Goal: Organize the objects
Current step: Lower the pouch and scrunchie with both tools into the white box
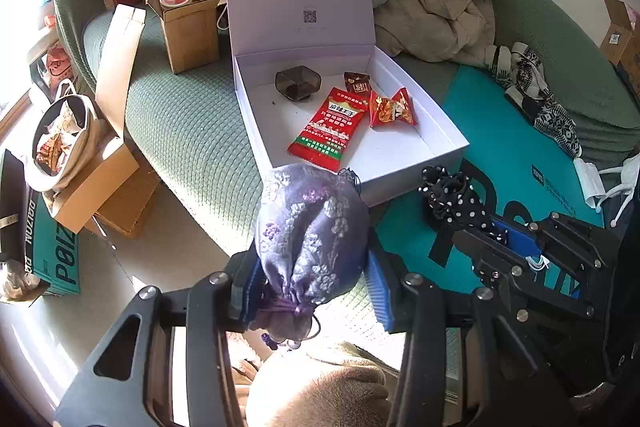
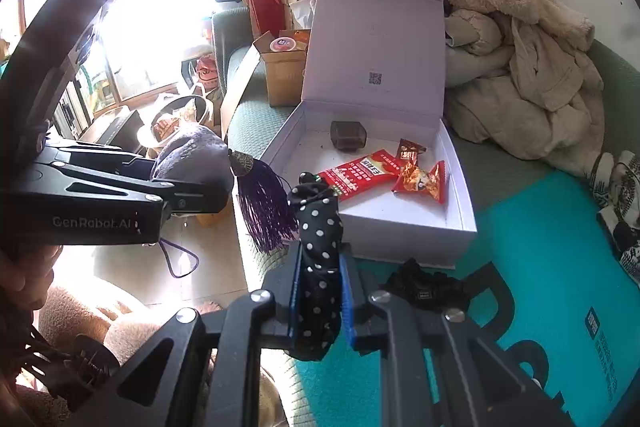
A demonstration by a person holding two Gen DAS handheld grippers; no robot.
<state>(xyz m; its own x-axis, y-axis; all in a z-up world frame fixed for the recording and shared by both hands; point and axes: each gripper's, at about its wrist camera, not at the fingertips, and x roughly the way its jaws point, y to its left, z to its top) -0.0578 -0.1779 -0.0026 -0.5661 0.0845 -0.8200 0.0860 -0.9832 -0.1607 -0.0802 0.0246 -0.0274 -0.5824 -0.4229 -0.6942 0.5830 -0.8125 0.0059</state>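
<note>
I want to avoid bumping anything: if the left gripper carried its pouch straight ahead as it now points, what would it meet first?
Probably the near wall of the open white box: the left gripper, shut on the purple pouch, points at it, though depth and height are unclear.

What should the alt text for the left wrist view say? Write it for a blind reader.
The left gripper clamps a purple embroidered pouch before an open white box on a green sofa; snack packets and a dark container lie inside. At right, the right gripper holds a polka-dot cloth.
</note>
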